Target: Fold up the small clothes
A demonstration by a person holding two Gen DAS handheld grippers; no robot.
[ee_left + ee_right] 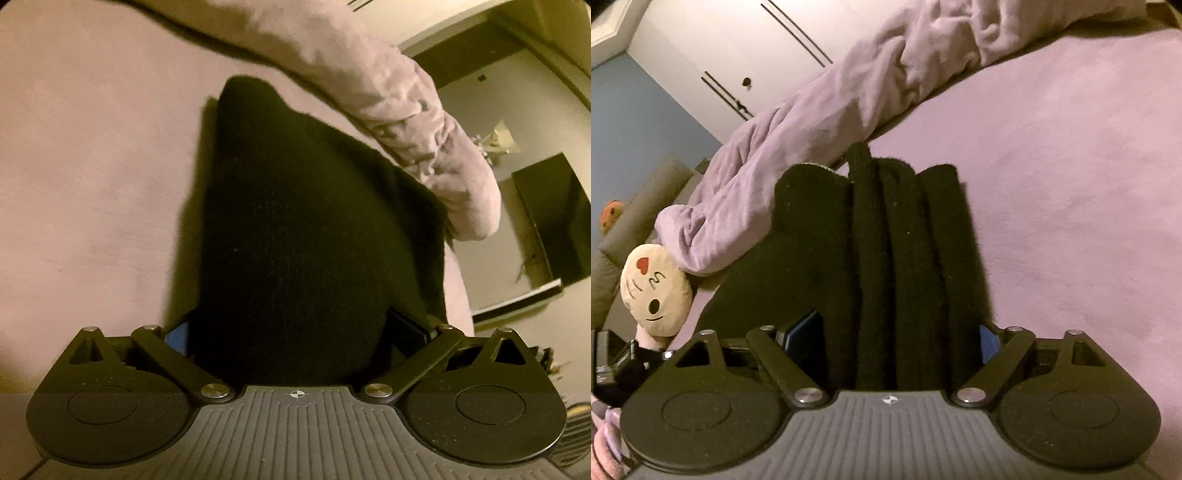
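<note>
I note both tongs clamped on the black knitted garment [295, 221]: left gripper [291, 332] and right gripper [897, 332] hold it bunched above the mauve bedsheet [1071, 184]

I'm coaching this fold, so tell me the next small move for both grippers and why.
Probably lower both grippers together and lay the black garment flat on the pink bedsheet. It fills the jaws of the left gripper and the right gripper, bunched in vertical pleats and casting a shadow on the sheet, so it seems lifted and needs spreading before any fold.
</note>
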